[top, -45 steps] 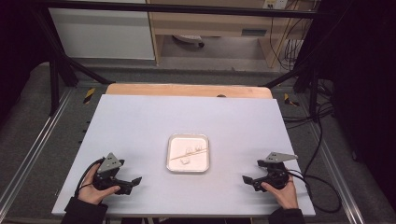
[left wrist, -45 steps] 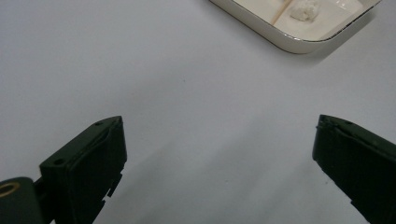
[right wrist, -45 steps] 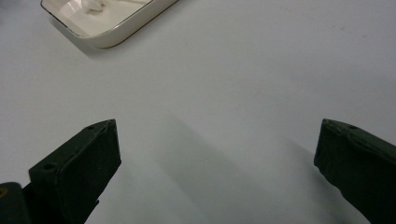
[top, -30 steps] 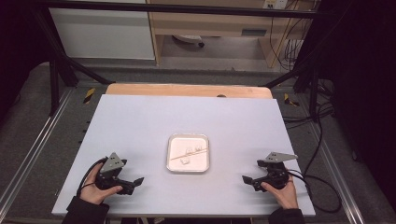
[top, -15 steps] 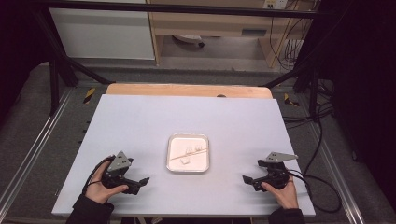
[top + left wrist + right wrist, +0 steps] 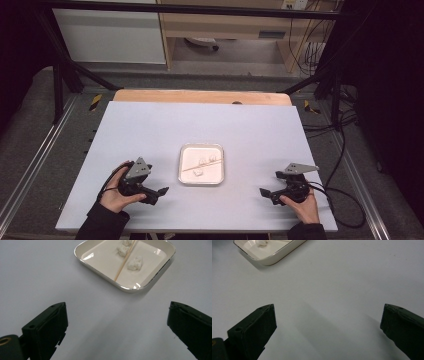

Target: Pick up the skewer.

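Note:
A white square tray sits in the middle of the white table, holding three small white lumps and a thin wooden stick laid across them. In the left gripper view the tray, the lumps and the stick lie just ahead of my wide-apart jaws. My left gripper is open, left of the tray, nothing between its fingers. My right gripper is open too, right of the tray, low over the table. The right gripper view catches the tray's corner at top left.
The white tabletop has a wooden strip along its far edge. Metal rails run along both sides, and cables trail off the right edge. Dark floor and shelving lie beyond the table.
My left gripper has moved right and forward toward the tray. The right gripper has stayed in place. Nothing in the tray has shifted.

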A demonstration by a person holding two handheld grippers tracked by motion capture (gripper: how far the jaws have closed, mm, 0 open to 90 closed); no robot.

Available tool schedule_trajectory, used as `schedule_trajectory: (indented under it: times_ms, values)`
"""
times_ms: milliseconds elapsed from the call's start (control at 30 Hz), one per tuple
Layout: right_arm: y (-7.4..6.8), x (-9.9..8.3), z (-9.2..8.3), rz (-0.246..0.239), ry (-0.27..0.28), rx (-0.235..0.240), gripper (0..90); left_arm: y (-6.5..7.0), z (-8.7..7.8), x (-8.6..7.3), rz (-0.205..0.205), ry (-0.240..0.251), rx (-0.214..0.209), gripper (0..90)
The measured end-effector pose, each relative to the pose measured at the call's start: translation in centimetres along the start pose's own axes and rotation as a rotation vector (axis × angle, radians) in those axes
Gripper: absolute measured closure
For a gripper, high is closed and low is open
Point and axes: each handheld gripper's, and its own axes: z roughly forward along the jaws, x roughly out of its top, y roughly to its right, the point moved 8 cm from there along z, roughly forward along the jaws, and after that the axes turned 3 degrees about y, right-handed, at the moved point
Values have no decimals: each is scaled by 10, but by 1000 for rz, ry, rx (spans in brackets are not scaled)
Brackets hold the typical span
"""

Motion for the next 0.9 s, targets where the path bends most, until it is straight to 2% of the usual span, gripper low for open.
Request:
schedule_trajectory:
  times_ms: [433, 633, 900]
  values:
    - [-1, -1, 1, -3, -5, 4, 11, 6, 20, 29, 40, -14, -26, 31]
    - [-1, -1, 1, -4, -6, 6, 12, 7, 32, 39, 48, -29, -36, 36]
    - [-1, -1, 2, -9, -8, 8, 12, 7, 46, 49, 51, -48, -30, 59]
